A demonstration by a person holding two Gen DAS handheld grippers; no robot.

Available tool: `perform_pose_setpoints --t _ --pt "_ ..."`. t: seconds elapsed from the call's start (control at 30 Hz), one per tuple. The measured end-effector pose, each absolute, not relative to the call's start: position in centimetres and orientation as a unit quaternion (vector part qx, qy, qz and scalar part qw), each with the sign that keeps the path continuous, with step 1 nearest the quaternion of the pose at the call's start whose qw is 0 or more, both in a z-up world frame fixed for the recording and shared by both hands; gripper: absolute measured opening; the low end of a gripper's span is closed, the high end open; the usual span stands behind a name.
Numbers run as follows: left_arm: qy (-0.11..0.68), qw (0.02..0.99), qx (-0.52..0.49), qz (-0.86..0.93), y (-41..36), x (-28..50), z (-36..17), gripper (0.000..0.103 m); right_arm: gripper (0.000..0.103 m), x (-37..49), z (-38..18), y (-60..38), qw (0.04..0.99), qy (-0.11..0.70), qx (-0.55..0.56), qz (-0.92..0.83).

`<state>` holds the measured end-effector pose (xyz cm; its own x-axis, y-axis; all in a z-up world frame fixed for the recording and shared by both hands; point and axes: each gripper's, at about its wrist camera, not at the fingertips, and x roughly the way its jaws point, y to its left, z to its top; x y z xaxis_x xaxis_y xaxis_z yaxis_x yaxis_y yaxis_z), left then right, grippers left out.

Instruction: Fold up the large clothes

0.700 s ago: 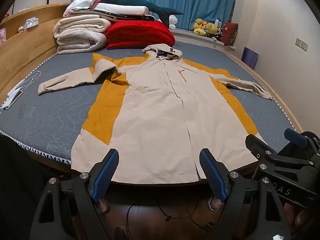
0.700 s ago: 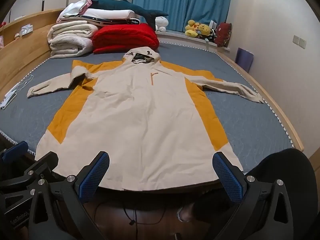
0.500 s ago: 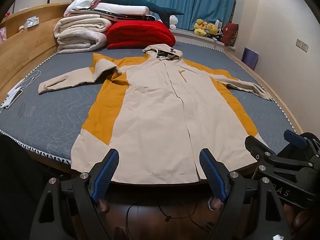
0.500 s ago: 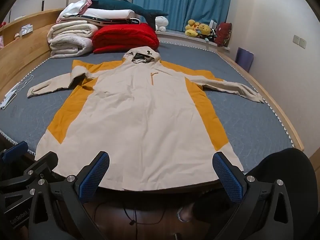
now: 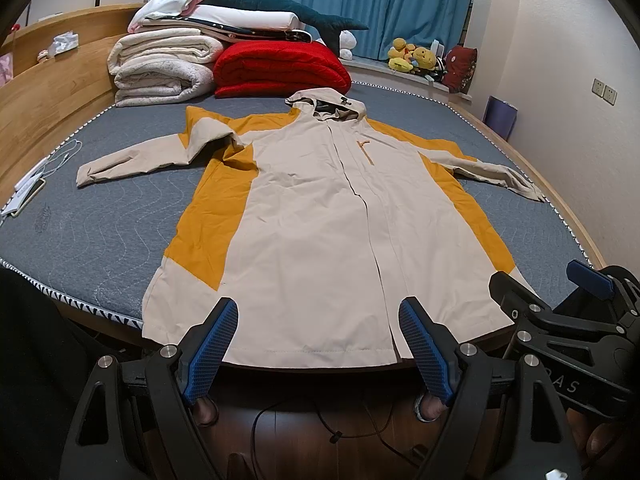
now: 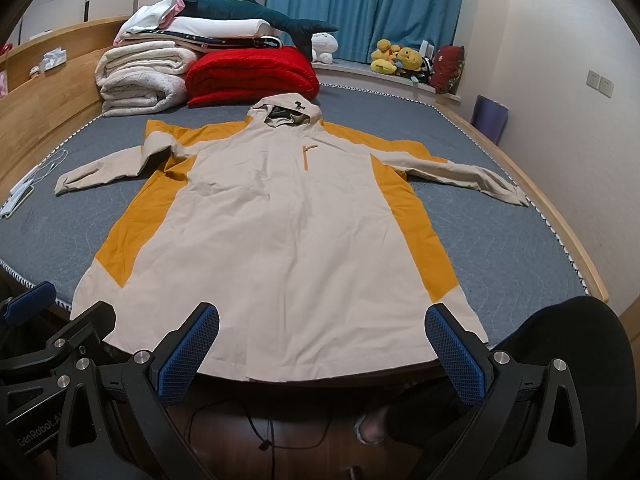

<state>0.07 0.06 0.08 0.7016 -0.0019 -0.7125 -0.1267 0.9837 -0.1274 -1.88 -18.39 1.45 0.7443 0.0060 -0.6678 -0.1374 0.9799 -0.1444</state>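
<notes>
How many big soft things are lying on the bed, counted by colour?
Beige and orange: 1, the jacket
Red: 1, the red quilt
Cream: 1, the rolled cream blanket
Teal: 1, the shark plush
Total: 4, leaving out the white pile under the shark.

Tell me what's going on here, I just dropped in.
A person holds two grippers at the foot of a bed. A beige and orange jacket lies spread flat on it, front up, sleeves out, hood at the far end. The left gripper and right gripper both hover open near the hem, touching nothing. No fold has been made yet.
</notes>
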Motion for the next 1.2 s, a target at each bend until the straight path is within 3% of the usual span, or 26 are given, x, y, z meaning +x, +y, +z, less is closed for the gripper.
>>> perform_pose_setpoints --t 1.2 --pt "0.377 0.923 -0.065 0.032 0.1 0.7 2.0 0.08 0.098 -2.1 1.2 -17.5 0.933 0.349 -0.078 0.039"
